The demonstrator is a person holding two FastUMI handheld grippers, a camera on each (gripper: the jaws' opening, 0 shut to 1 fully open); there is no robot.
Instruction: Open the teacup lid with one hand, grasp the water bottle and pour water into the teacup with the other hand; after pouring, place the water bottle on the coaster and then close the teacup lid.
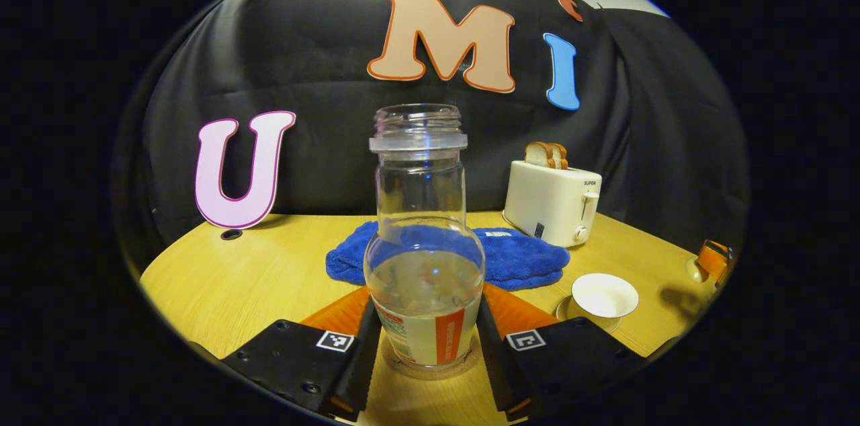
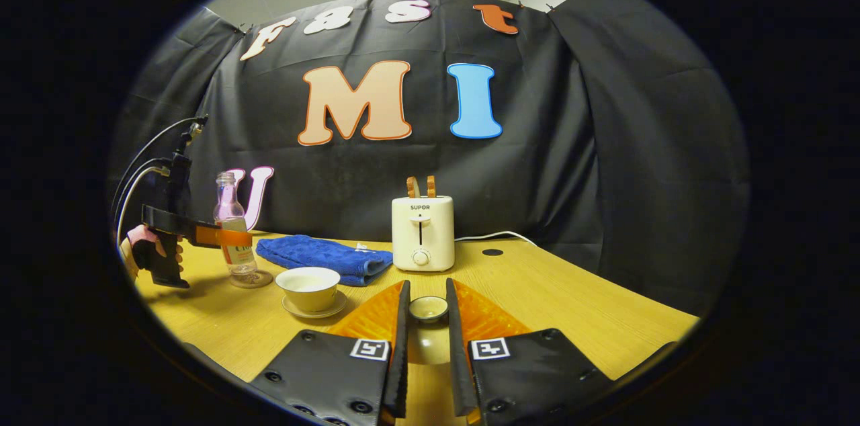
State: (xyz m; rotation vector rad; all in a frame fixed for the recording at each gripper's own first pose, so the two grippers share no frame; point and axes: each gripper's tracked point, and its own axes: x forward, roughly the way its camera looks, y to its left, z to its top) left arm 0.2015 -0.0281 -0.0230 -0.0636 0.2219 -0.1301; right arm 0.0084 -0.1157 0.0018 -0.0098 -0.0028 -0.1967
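Water bottle (image 1: 424, 258) on coaster (image 1: 440, 367) — left jaws flanking it, right jaws clamping lid (image 2: 428, 308).

The bottle (image 1: 424, 265) is seen upright and uncapped, clear glass, partly filled with water, a label round its base; it is stood on the round coaster (image 1: 440, 367), whose rim is glimpsed beneath it. The cup (image 2: 308, 287), pale and wide-mouthed, is set on its saucer (image 2: 314, 310) just beside the bottle, open, with liquid seen inside. The lid (image 2: 428, 308), small and pale, is held off the cup, well apart from it, upturned like a little bowl above the tabletop.
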